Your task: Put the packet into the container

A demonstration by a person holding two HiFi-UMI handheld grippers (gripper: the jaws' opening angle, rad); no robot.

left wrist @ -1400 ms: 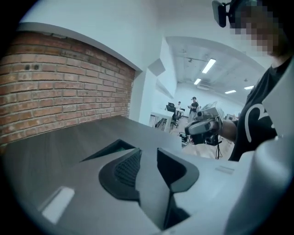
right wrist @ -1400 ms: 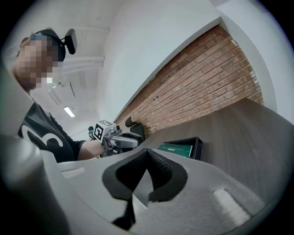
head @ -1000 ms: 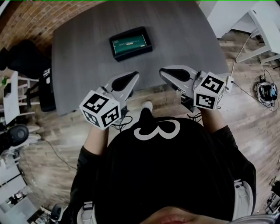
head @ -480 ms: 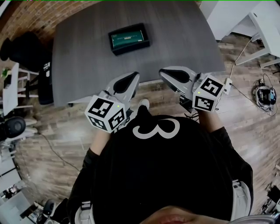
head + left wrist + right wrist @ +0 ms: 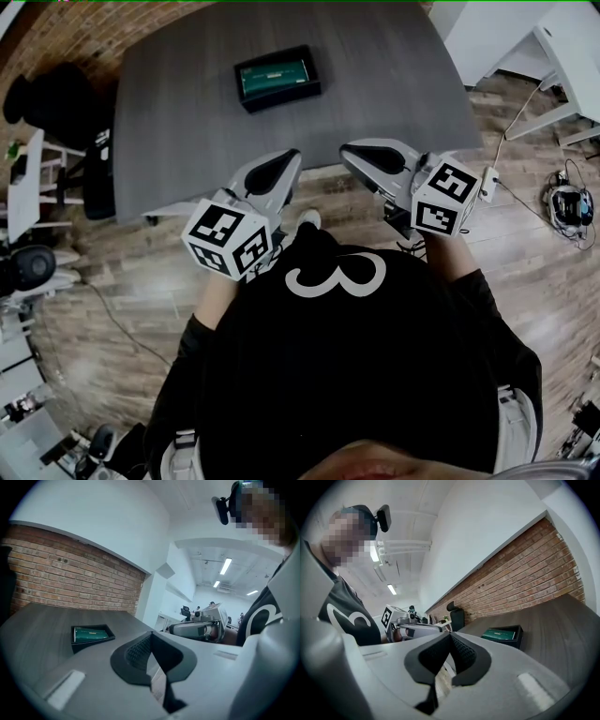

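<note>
Since a second ago my left gripper (image 5: 292, 157) has edged a little toward my right gripper (image 5: 348, 150), and the container (image 5: 281, 101) sits slightly higher in the head view; nothing inside it has changed.

The container is a shallow black tray standing on the dark grey table (image 5: 178, 122). One green packet (image 5: 275, 77) lies flat in it and covers most of its floor, so the task's thing is already inside.

Both of my grippers hang on my side of the container, well apart from it, over the table edge that lies nearest me. My left gripper is below and just left of the container in the head view, my right gripper below and to its right. In the left gripper view my jaws are pressed together with nothing between them, and the container shows beyond them to the left. In the right gripper view the jaws are likewise closed and empty, with the container beyond them to the right. Neither gripper touches the container, the packet or the table.

I count one container, one packet and two grippers.
</note>
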